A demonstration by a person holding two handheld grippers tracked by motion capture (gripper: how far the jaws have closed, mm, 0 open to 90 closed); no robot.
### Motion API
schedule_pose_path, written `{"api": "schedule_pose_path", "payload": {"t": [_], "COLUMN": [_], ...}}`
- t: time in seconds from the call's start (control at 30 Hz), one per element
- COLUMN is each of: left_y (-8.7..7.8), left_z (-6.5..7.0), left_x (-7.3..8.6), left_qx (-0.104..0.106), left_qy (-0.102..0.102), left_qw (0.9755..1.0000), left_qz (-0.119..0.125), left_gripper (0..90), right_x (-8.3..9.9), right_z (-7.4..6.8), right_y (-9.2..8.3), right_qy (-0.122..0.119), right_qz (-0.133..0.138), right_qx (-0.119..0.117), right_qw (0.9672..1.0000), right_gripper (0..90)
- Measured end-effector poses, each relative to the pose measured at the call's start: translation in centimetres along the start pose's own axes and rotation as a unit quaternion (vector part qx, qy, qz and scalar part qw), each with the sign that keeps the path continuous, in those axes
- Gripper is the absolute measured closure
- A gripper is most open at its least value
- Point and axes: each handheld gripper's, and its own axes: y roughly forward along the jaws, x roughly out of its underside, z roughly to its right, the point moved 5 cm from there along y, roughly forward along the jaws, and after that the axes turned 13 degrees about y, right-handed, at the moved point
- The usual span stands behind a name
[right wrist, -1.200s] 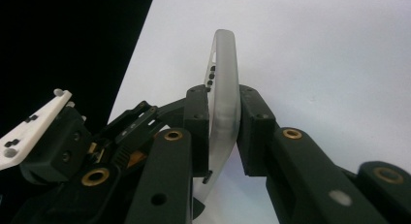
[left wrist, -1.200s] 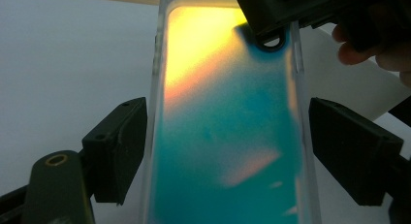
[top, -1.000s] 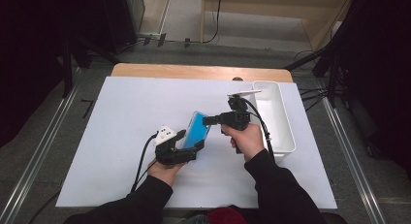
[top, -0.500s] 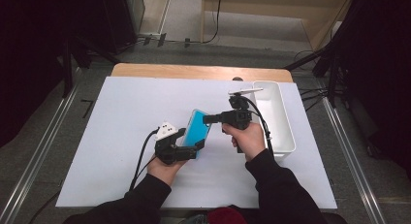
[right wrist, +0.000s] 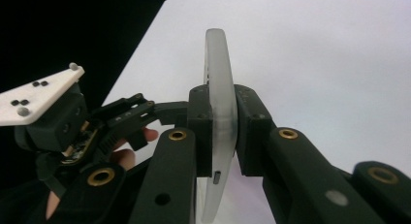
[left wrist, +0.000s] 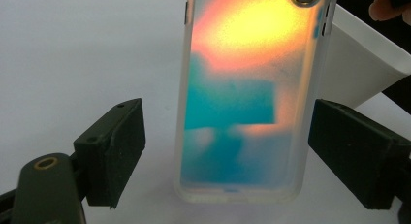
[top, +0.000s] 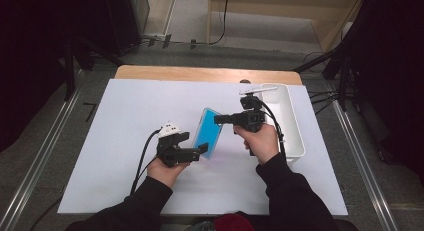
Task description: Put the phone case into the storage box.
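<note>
Surface (top: pixel 125 156), white and laid over a wooden top, spreads in front of us in the high view. Starting at the left, we see the left gripper (top: pixel 202 149) held low in the person's left hand (top: pixel 164 170), its cable trailing back toward the sleeve. In the left gripper view its jaws stand spread apart, one on each side of the phone case (left wrist: pixel 247 98) without touching it, so this gripper is released. The case is translucent, with blue, orange and yellow showing through it, and a camera ring sits at its top corner. In the high view the phone case (top: pixel 207 133) lies between the two grippers, tilted, its far end raised. Moving right, we find the right gripper (top: pixel 219 119) clenched on the edge of the case; the right gripper view shows its two pads pressed against both faces of the thin frosted case (right wrist: pixel 216 88). The right hand (top: pixel 260 141) holds it just beside a white tray (top: pixel 295 136) at the surface's right edge.
</note>
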Motion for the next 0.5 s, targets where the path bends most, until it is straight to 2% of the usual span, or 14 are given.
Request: {"api": "schedule_pose_path", "payload": {"t": [0.23, 0.33, 0.37, 0.4, 0.5], "left_y": [-0.18, -0.19, -0.19, -0.29, -0.42], "left_z": [-0.41, -0.66, -0.66, -0.75, -0.86], "left_x": [-0.08, -0.1, -0.1, -0.2, -0.33], "left_qx": [0.005, 0.014, 0.014, 0.019, 0.026], "left_qy": [-0.007, -0.021, -0.021, -0.022, -0.027], "left_qw": [0.9999, 0.9996, 0.9996, 0.9995, 0.9992], "left_qz": [-0.009, -0.014, -0.014, -0.013, -0.017], "left_gripper": [14.3, 14.4, 14.4, 14.4, 14.5], "right_x": [-0.16, -0.16, -0.16, -0.07, 0.08], "right_z": [0.14, 0.08, 0.08, 0.01, -0.09], "right_y": [-0.55, -0.76, -0.76, -0.78, -0.84], "right_qy": [-0.023, -0.045, -0.045, -0.06, -0.071], "right_qz": [0.009, 0.01, 0.01, 0.013, 0.011], "right_qx": [0.018, 0.021, 0.021, 0.03, 0.038], "right_qw": [0.9995, 0.9987, 0.9987, 0.9977, 0.9967], "right_gripper": [77.2, 77.2, 77.2, 77.2, 77.2]}}
